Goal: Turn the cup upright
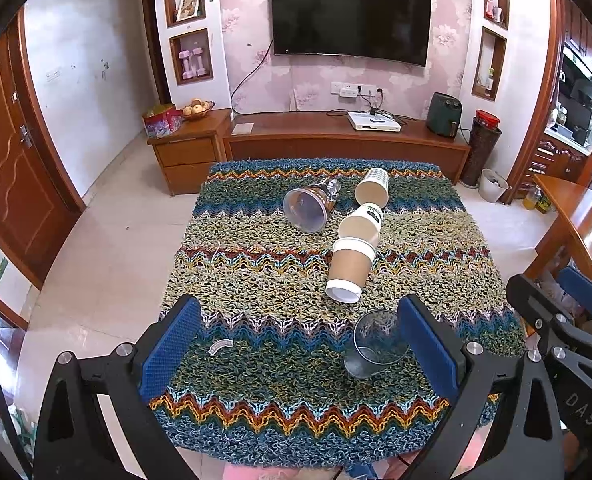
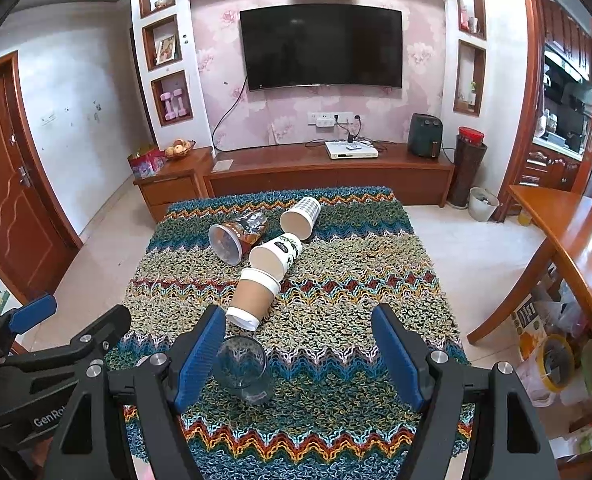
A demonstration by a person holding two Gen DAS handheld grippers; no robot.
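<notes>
A living room's zigzag-knit table cover (image 1: 280,360) holds toppled cups (image 1: 349,268); both grippers' fingers (image 1: 172,348) (image 2: 395,356) spread apart.

The left tongs' blue pad (image 1: 423,344) hides part of the clear glass (image 1: 375,344), whose contents are indiscernible.

Table cover (image 1: 256,360): zigzag bands of blue, green, orange, red. Cups: brown with white lid (image 1: 349,270); white with grid print (image 1: 372,192); clear (image 1: 375,344)
</notes>
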